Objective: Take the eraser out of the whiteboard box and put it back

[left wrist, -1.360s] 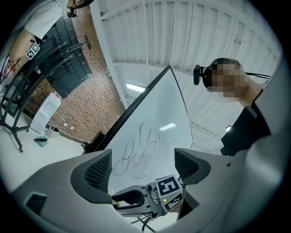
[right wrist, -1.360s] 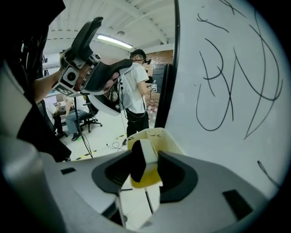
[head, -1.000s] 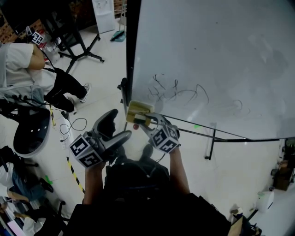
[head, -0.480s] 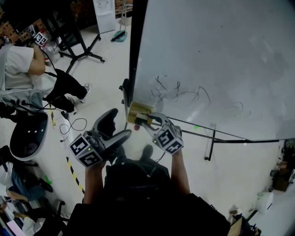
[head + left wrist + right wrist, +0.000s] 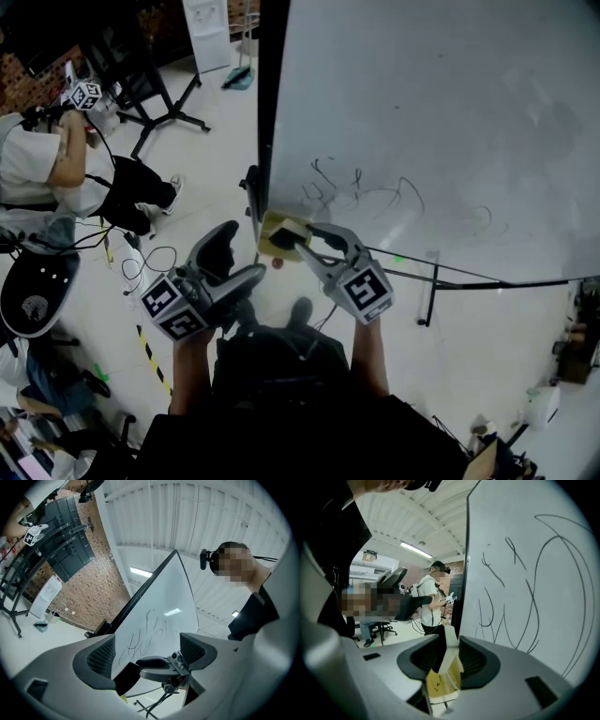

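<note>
**A:** What had just changed?

**B:** The right claw [image 5: 300, 237] had risen at the lower left corner of the board [image 5: 422, 112]. Its jaws had just been closing and were clamped on the eraser [image 5: 444, 679]. The eraser sat over the box [image 5: 270, 225] and was probably lifted out, so putting it back remained.

**A:** Which way did the eraser point?

**B:** In the right gripper view its long axis stood upright between the jaws, with the top tilted slightly toward the board. The left claw [image 5: 246, 251] hung with its jaws apart and empty.
</note>
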The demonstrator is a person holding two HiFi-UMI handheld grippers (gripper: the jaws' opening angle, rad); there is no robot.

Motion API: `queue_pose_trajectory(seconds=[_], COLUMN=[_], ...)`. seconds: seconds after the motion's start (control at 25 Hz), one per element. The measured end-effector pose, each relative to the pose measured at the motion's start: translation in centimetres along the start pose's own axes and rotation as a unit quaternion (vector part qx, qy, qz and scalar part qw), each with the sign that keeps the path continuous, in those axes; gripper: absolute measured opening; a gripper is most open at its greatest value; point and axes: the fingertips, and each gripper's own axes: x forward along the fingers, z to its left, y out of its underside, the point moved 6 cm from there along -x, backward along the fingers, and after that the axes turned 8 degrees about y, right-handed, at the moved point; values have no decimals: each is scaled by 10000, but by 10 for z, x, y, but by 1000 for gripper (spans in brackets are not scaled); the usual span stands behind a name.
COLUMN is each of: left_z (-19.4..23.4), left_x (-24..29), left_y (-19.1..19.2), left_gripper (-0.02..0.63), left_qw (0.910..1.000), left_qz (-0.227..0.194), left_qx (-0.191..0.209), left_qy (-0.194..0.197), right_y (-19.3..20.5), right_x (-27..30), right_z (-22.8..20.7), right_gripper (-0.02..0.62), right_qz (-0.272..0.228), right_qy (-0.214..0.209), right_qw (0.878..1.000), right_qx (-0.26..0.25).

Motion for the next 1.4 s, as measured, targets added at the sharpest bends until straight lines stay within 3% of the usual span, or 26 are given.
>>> queue_pose_trajectory(seconds=[0.36,0.84,1.2,1.4], left_z=[0,-8,-17,-21], left_x=[2,12,17,21], left_y=[-7,-18,-25,-28], left_gripper=[430,430,430,430], left_qw=[10000,9996,9992,9989], left_qz=[-89,-158,-197,-228], left_qx=[41,200,276,340], left_qy=[8,127,205,240], right_y=[-46,-80,-99,-110], right_x=[-31,-77,-100,-110], right_z=[-14,-31,-40,-46], right_gripper=[146,143,141,141], right_qz=[-1101,-2307,-3204,-3578], right_qy=[114,173,88,180], right_qw=[9925,9679,9348,9211], right_qx=[511,985,1527,1525])
